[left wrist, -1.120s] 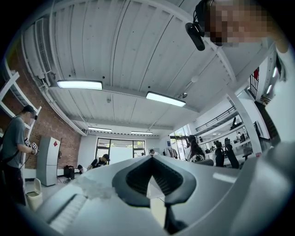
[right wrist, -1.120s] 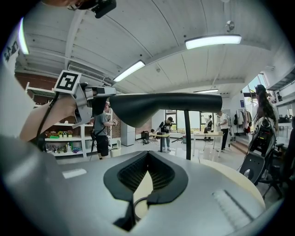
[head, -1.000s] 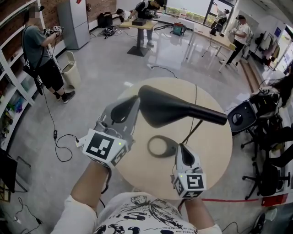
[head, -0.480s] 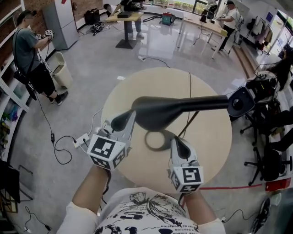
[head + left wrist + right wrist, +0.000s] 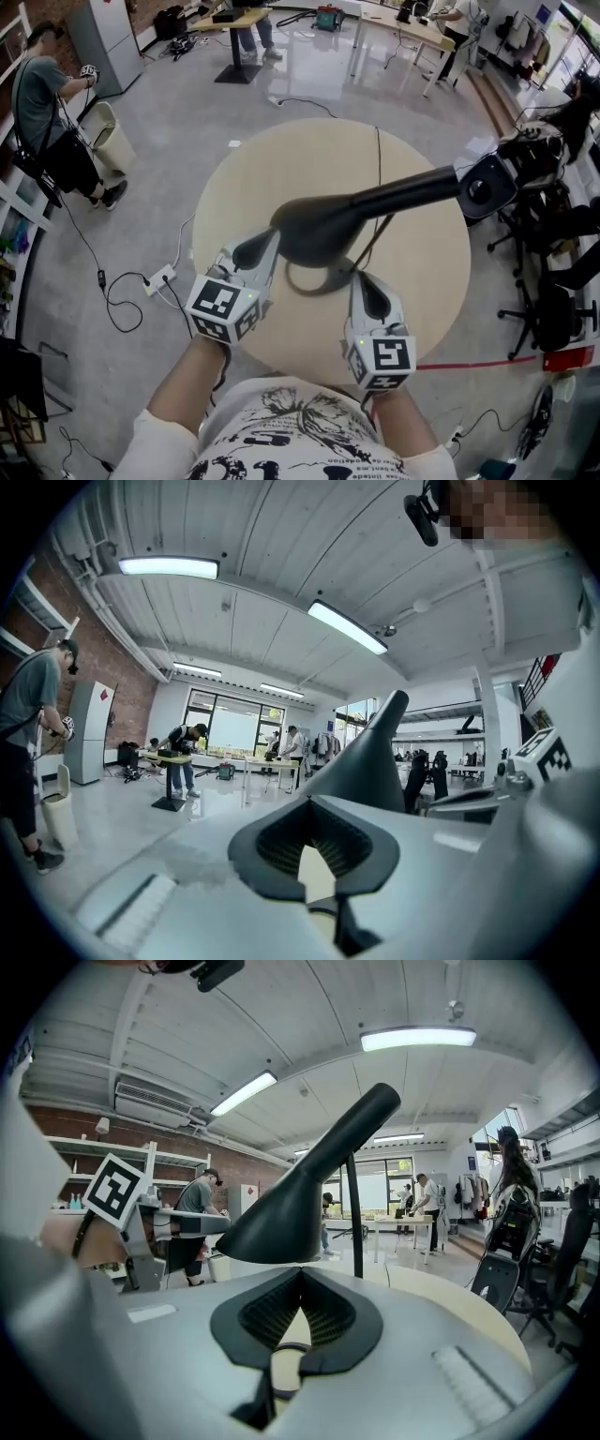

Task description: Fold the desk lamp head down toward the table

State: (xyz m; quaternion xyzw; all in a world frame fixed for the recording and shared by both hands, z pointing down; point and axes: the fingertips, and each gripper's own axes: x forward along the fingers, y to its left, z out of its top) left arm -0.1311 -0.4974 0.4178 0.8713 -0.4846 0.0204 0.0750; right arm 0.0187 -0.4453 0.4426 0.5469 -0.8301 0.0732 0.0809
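Observation:
A black desk lamp stands on the round wooden table [image 5: 281, 159]. Its wide head [image 5: 314, 225] hovers over the ring-shaped base [image 5: 325, 284], and the arm runs up and right to a round joint [image 5: 483, 187]. My left gripper [image 5: 253, 251] is shut, its tip close to the head's left end; I cannot tell whether they touch. My right gripper [image 5: 368, 292] is shut and empty, just right of the base. The left gripper view shows the shut gripper [image 5: 314, 860] with the lamp head [image 5: 375, 752] rising behind it. Beyond the shut gripper [image 5: 291, 1330] in the right gripper view are the head [image 5: 300, 1204] and post [image 5: 355, 1222].
The lamp's cable [image 5: 378, 169] crosses the table to its far edge. On the floor at the left lie a power strip [image 5: 155, 279] and cords. A person [image 5: 47, 122] and a bin [image 5: 101, 127] are far left. Office chairs [image 5: 553, 309] crowd the right side.
The lamp's arm has swung from pointing lower right to pointing upper right, and its joint has come into view. Both grippers have stayed by the lamp head and sit lower in the picture.

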